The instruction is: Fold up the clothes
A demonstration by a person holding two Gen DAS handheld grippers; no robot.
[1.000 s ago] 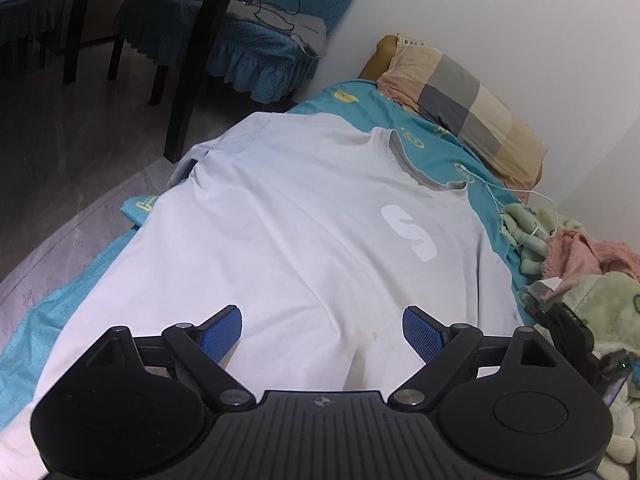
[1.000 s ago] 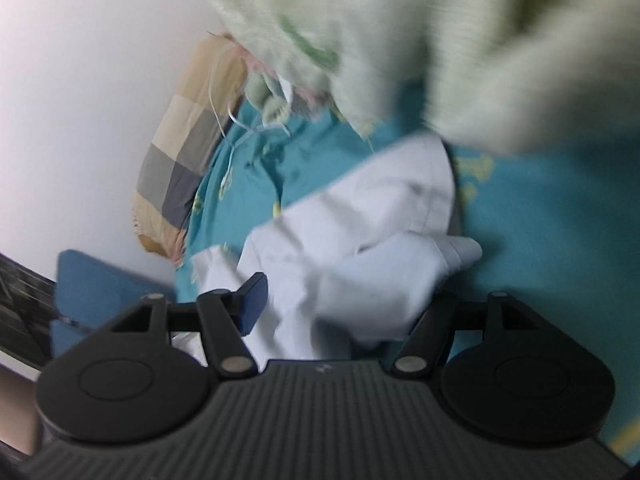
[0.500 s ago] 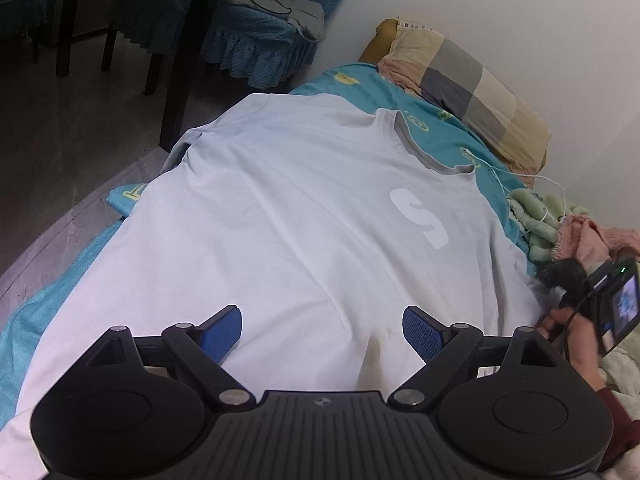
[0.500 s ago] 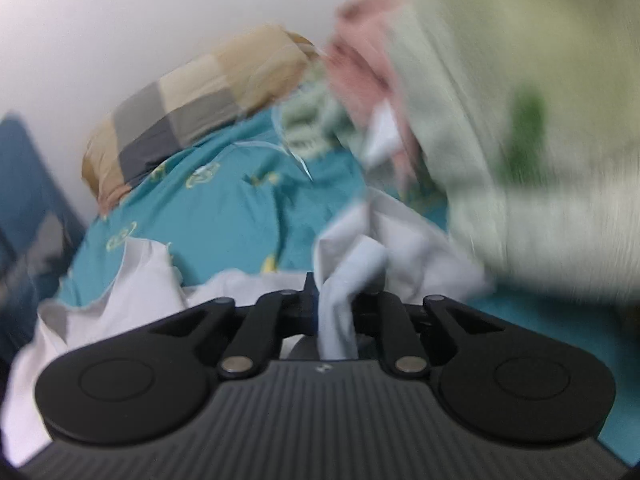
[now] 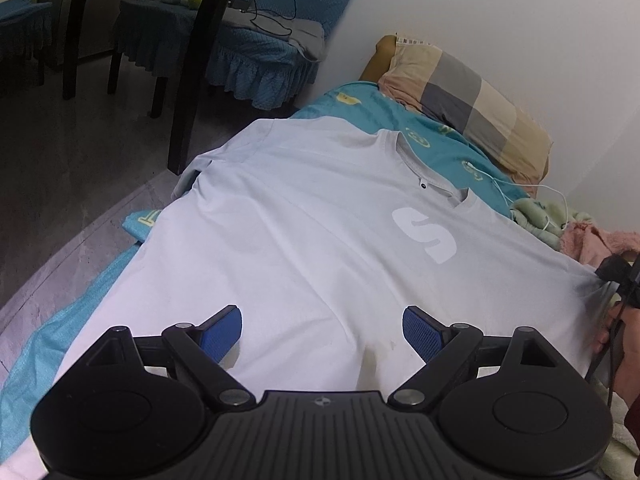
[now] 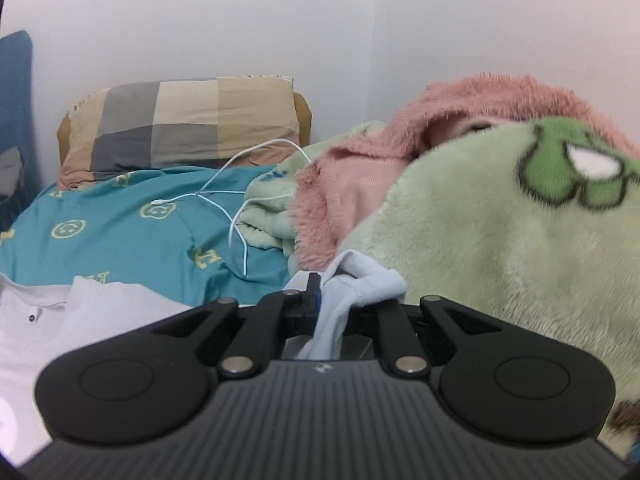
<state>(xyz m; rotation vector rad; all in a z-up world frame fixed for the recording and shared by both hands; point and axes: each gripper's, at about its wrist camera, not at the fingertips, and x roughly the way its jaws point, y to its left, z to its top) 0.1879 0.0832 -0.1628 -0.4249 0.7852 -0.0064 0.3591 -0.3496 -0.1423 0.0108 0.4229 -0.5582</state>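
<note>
A pale grey T-shirt (image 5: 312,216) with a white S print lies spread face up on the teal bedsheet (image 5: 372,108). My left gripper (image 5: 322,330) hovers open over its lower middle, blue pads wide apart, nothing between them. In the right wrist view my right gripper (image 6: 326,300) is shut on a bunched fold of the T-shirt's sleeve (image 6: 352,284), right beside the green blanket. The right gripper also shows at the far right of the left wrist view, pulling the sleeve edge (image 5: 596,284) taut, with a hand (image 5: 624,344) behind it.
A checked pillow (image 6: 184,120) lies against the wall at the head of the bed. Green (image 6: 500,232) and pink (image 6: 460,108) fleece blankets are piled on the right. A white cable (image 6: 232,192) trails over the sheet. Dark floor, a post and a covered chair (image 5: 224,44) lie left.
My right gripper closed on the sleeve and swung up level, pulling that side of the shirt outward and taut. The left gripper stayed open and barely shifted.
</note>
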